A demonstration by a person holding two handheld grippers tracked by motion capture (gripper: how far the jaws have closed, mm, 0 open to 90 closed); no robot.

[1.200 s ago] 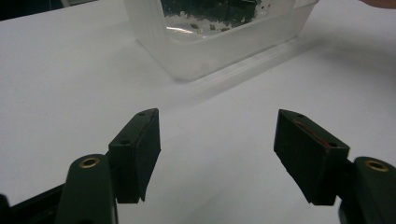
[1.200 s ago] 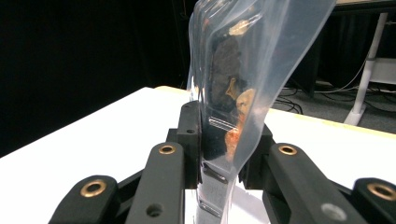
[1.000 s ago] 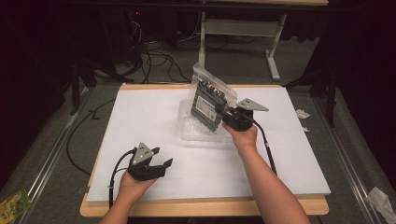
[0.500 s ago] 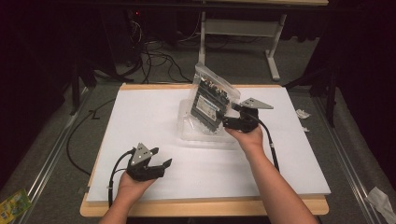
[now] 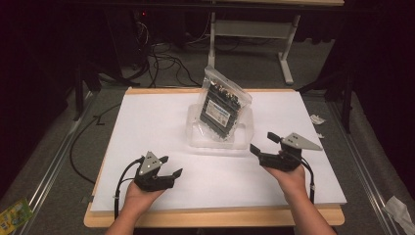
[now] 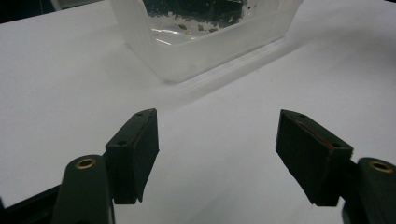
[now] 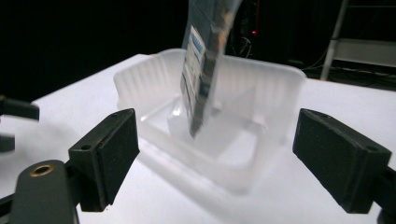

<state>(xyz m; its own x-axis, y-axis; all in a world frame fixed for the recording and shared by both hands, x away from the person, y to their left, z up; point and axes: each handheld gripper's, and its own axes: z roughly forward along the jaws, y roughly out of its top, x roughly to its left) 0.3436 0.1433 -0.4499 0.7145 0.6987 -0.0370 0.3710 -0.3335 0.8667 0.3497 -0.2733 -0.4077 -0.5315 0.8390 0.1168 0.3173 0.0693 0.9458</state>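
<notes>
Right gripper (image 5: pixel 265 143): held in the person's right hand (image 5: pixel 289 177) at the near right of the table (image 5: pixel 147 117), jaws spread wide with nothing between them, having just been opening. It sits apart from the container, on its near right side, and points toward it. In the right gripper view the two black pads (image 7: pixel 109 151) frame the container from a short way off, touching nothing.

Left gripper (image 5: pixel 171 166): held in the left hand (image 5: pixel 139 198) at the near left of the table, jaws spread wide and empty, low over the white surface. It points toward the container, well apart from it.

Clear plastic container (image 5: pixel 195 137): shallow, translucent tray with ribbed walls, standing at the middle of the table, slightly to the far side.

Bagged item (image 5: pixel 222 105): clear zip bag holding a dark flat object with a white label, standing on end inside the container and leaning toward the far left, its top rising well above the rim.

Table: wooden-edged top under a white sheet. Cables (image 5: pixel 161 63) lie on the grey floor beyond its far edge.
</notes>
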